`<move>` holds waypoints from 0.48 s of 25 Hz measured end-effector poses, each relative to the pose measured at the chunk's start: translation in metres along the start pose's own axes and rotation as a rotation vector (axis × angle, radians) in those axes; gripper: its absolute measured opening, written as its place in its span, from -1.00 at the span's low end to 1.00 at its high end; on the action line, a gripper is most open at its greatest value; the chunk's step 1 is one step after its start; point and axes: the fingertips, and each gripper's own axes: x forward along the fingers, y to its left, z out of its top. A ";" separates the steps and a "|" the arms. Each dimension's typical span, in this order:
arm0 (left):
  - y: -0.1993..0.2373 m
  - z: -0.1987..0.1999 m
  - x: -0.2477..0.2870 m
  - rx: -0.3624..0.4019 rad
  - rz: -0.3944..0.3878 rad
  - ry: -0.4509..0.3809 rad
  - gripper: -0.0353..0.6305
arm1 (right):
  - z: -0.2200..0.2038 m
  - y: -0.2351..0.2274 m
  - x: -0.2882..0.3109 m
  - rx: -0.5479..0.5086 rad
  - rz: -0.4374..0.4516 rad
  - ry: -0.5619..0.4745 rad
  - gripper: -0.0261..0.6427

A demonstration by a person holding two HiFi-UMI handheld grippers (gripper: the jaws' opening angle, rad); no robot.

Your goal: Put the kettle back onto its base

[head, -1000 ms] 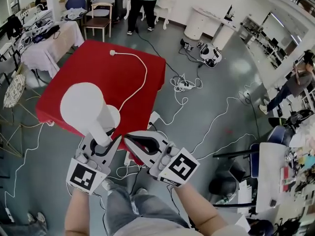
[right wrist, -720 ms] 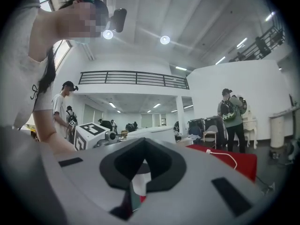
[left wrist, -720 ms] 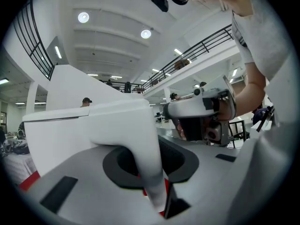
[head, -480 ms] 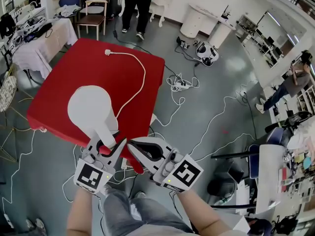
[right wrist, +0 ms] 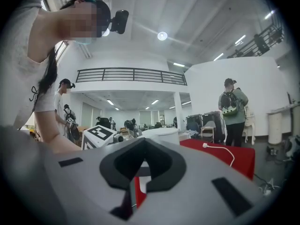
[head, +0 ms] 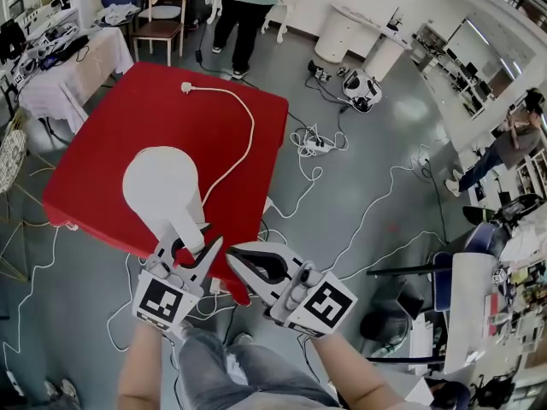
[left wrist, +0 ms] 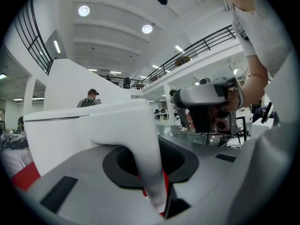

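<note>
Red table [head: 120,109] | left hand-held gripper [head: 195,244] clamps kettle [head: 161,186] handle | right hand-held gripper [head: 232,252] closed, empty

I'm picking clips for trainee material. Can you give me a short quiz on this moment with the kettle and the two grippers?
1. True or false: the right gripper grips the kettle.
2. Which part of the kettle sits between the left gripper's jaws? A. spout B. handle C. lid
3. What lies on the red table beyond the kettle?

Key:
1. False. Its jaws are together on nothing.
2. B.
3. A white cord ending in a plug.
</note>
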 end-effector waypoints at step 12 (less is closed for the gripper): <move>-0.003 -0.004 0.007 0.003 0.016 0.000 -0.65 | -0.001 -0.004 -0.003 0.012 0.007 -0.003 -0.90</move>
